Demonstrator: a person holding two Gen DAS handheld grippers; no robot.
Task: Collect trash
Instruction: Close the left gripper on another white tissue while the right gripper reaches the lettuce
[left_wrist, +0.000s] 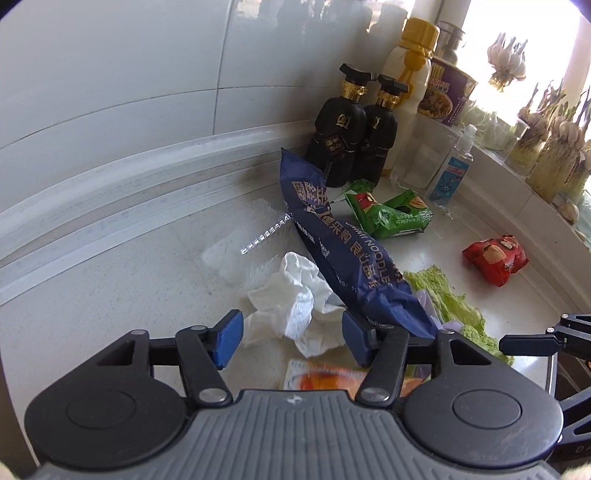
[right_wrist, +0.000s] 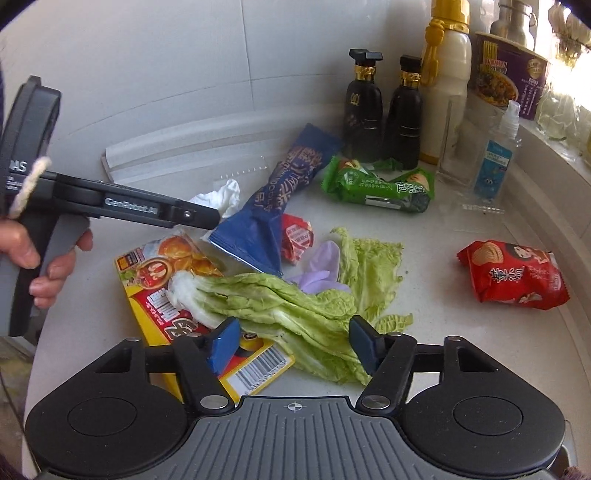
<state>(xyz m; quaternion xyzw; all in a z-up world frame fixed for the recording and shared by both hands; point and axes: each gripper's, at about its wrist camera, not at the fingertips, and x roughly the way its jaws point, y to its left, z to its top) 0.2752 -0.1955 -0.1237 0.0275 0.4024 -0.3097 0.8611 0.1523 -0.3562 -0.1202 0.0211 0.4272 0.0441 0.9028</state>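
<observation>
Now the glossy blue noodle bag (left_wrist: 343, 243) lies lengthwise on the tabletop (left_wrist: 147, 295), running away toward the bottles (left_wrist: 354, 129), beside a crumpled white tissue (left_wrist: 295, 299). Left gripper (left_wrist: 291, 341) jaws gape around the tissue; right gripper (right_wrist: 293, 345) jaws gape over limp ribbed cabbage (right_wrist: 280, 306).

Against my tiled wall (left_wrist: 110, 74) stand two black bottles (left_wrist: 354, 129), touching side by side, a cream bottle with a yellow cap (left_wrist: 406, 85) behind them, a purple noodle cup (right_wrist: 509, 70), and a small clear spray bottle (right_wrist: 496, 158) on the counter (left_wrist: 110, 280).

Home kitchen: sauce bottles (left_wrist: 338, 125), tiled wall (left_wrist: 129, 74), counter (left_wrist: 110, 280)
</observation>
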